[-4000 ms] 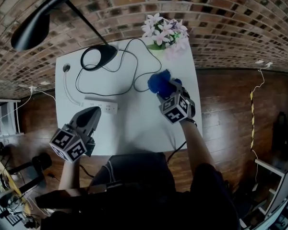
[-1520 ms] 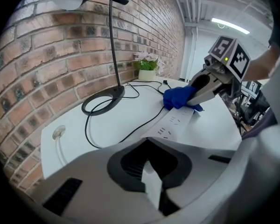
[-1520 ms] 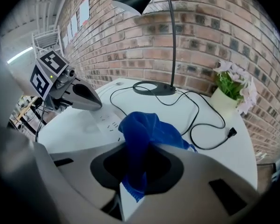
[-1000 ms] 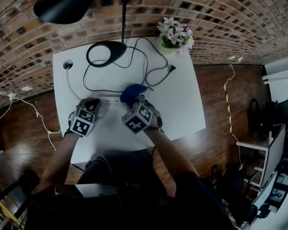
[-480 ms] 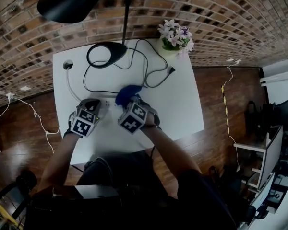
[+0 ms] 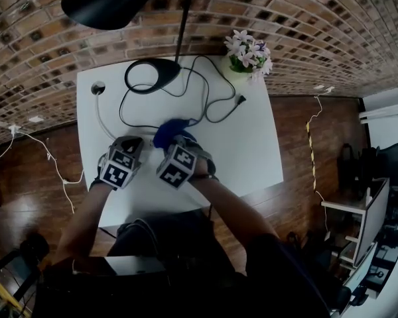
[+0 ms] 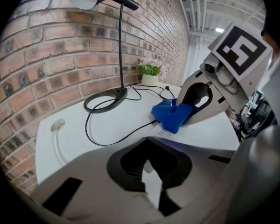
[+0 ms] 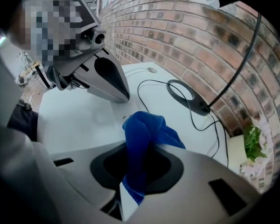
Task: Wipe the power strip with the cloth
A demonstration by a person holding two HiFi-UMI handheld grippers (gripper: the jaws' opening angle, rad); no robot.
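Right gripper (image 8: 137,164) clamped on blue cloth (image 6: 171,130), wad pressed down onto power strip (image 7: 162,132) mid-table (image 6: 252,134). Left gripper (image 7: 151,183) closed, empty, tip apparently pinning strip's left end. Wipe looks partway: stretch beside left gripper probably not yet done. Strip flat, sockets up, long axis left-right in head view.

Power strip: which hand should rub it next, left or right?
Right, probably. The right gripper is shut on the blue cloth, which lies on the power strip. The left gripper is shut, holds no cloth, and rests its tip by the strip.
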